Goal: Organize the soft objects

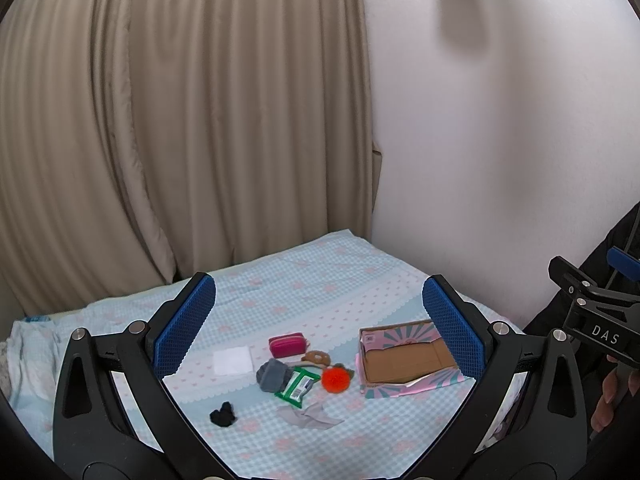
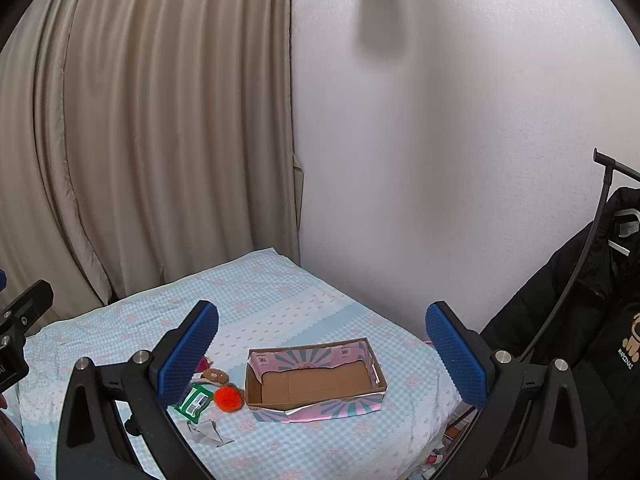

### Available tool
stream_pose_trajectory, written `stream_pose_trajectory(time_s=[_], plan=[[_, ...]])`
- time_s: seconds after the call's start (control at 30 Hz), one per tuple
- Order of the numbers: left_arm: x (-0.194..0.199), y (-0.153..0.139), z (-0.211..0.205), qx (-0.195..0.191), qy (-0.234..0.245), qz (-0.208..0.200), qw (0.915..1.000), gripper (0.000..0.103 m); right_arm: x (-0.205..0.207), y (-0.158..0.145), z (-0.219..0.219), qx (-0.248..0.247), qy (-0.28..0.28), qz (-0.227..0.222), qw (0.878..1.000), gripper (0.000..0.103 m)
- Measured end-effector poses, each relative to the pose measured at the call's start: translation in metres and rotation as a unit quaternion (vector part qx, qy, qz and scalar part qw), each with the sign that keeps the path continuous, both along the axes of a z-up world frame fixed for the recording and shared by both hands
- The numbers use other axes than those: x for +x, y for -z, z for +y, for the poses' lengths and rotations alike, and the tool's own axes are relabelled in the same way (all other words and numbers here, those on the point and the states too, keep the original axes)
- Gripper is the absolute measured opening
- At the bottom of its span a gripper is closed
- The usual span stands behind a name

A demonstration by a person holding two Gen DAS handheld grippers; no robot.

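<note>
- Cardboard, pink-patterned open box (image 2: 316,380) on blue checked bedsheet (image 1: 320,280): empty; nothing sorted yet.
- Left of box, loose: grey cloth bundle (image 1: 273,374), green wipes packet (image 1: 297,385), orange pompom (image 1: 335,379).
- Left gripper (image 1: 318,332), right gripper (image 2: 322,348): jaws wide, holding nothing.

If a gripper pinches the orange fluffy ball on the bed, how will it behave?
The orange fluffy ball looks fuzzy and soft, so it would probably squash between the pads. It is likely very light. Being round, it may roll if nudged, though the bedsheet should slow it.
</note>
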State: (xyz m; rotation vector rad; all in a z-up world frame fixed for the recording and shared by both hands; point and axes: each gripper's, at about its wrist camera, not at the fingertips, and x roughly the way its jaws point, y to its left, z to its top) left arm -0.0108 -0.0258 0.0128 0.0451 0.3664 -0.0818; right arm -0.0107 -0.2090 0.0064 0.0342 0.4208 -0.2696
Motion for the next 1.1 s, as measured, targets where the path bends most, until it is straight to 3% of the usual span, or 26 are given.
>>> stream_pose_trajectory(time_s=[0.6, 0.8, 1.1], plan=[[-0.001, 0.002, -0.002, -0.002, -0.002, 0.004, 1.0000, 0.103, 0.002, 0.007, -0.007, 0.005, -0.002, -0.002, 1.000, 0.103], [-0.003, 0.002, 0.003, -0.006, -0.030, 0.015, 0.9994, 0.103, 0.005, 0.008, -0.008, 0.010, -0.016, 0.009, 1.000, 0.103], [0.005, 0.044, 0.062, 0.000, -0.084, 0.041, 0.9957, 0.103, 0.029, 0.050, 0.026, 0.000, -0.083, 0.041, 0.996, 0.103]])
